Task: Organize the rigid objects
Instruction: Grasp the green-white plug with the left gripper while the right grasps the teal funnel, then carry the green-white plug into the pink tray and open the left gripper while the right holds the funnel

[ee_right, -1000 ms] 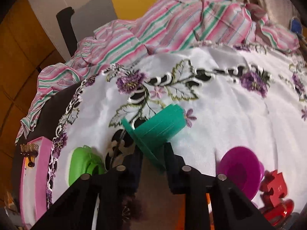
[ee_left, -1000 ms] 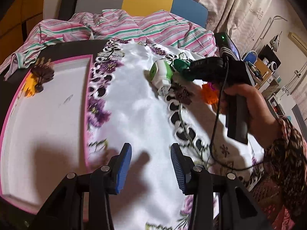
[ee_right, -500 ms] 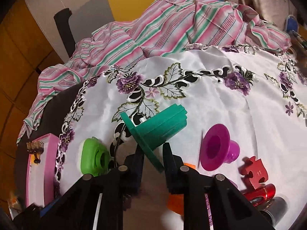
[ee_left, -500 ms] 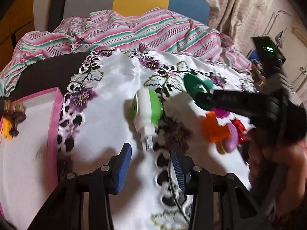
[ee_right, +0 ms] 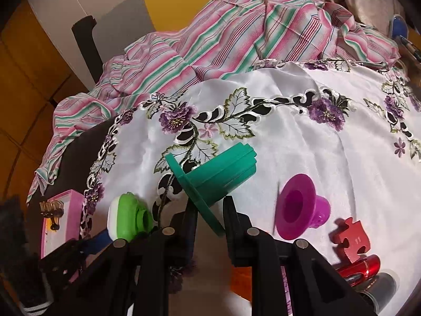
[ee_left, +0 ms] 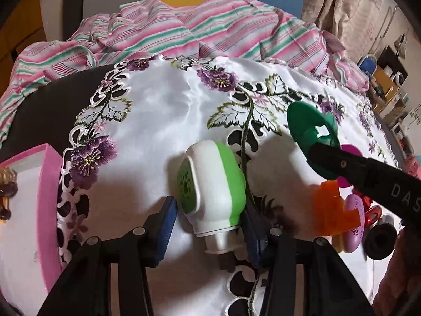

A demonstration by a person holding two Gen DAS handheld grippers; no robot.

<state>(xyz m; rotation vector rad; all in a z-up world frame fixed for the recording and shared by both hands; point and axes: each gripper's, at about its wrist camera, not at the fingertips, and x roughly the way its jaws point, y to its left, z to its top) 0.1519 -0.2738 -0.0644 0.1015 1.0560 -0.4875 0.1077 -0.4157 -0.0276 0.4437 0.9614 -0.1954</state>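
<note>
A white and green plug-in device [ee_left: 210, 192] lies on the white embroidered cloth [ee_left: 163, 121]. My left gripper [ee_left: 209, 210] straddles it, one blue pad [ee_left: 168, 210] close along each side. Its jaws are opening and I see no firm press on the device. My right gripper [ee_right: 210, 206] is shut on the flange of a green flanged spool [ee_right: 218, 176] and holds it tilted above the cloth. In the left wrist view that green spool [ee_left: 307, 129] hangs to the right of the device.
A pink-rimmed white tray [ee_left: 50, 210] at the left holds a brown hair clip [ee_left: 5, 192]. A purple funnel-shaped piece [ee_right: 300, 208], a red puzzle piece [ee_right: 351, 239], a red tube [ee_right: 360, 268] and an orange block [ee_left: 331, 210] lie to the right. Striped fabric [ee_left: 210, 31] is heaped behind.
My left gripper has swung right from beside the tray to the white and green device, which now sits between its pads. The right gripper rose slightly with the green spool, then held still.
</note>
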